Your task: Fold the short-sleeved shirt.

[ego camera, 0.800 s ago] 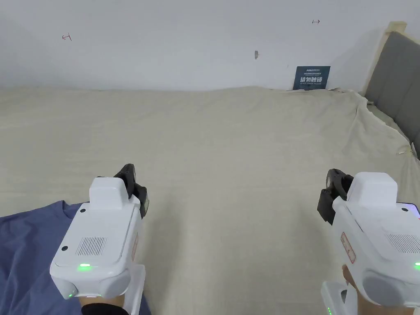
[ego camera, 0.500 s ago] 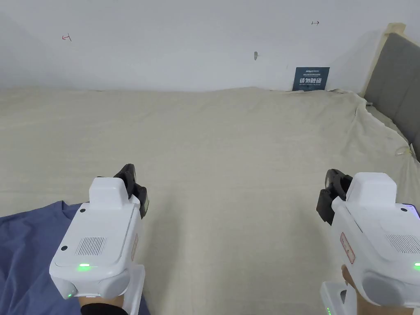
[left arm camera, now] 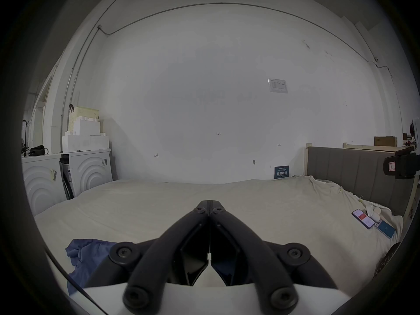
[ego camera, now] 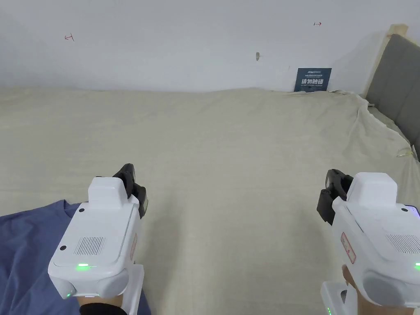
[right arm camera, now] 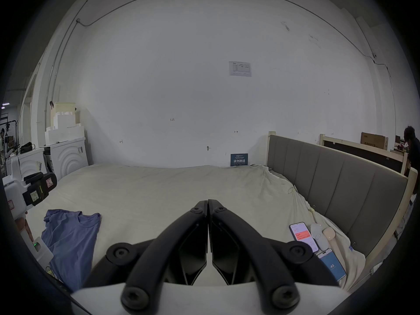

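A blue short-sleeved shirt (ego camera: 24, 246) lies rumpled on the beige bed sheet (ego camera: 229, 156) at the near left; its round neckline shows on the shirt (right arm camera: 70, 236) in the right gripper view, and the shirt (left arm camera: 86, 254) lies low left in the left gripper view. My left gripper (ego camera: 130, 177) hovers just right of the shirt's upper edge, jaws pressed together and holding nothing. My right gripper (ego camera: 334, 179) is held over bare sheet far to the right, jaws also together and empty. The left gripper (left arm camera: 209, 203) and right gripper (right arm camera: 208, 201) tips meet in their own views.
Two phones (right arm camera: 304, 238) and small white cases (right arm camera: 318, 233) lie on the sheet by the grey headboard (ego camera: 400, 82) at right. A dark sign (ego camera: 313, 79) leans on the white wall. White appliances (left arm camera: 88, 172) stand past the bed's left side.
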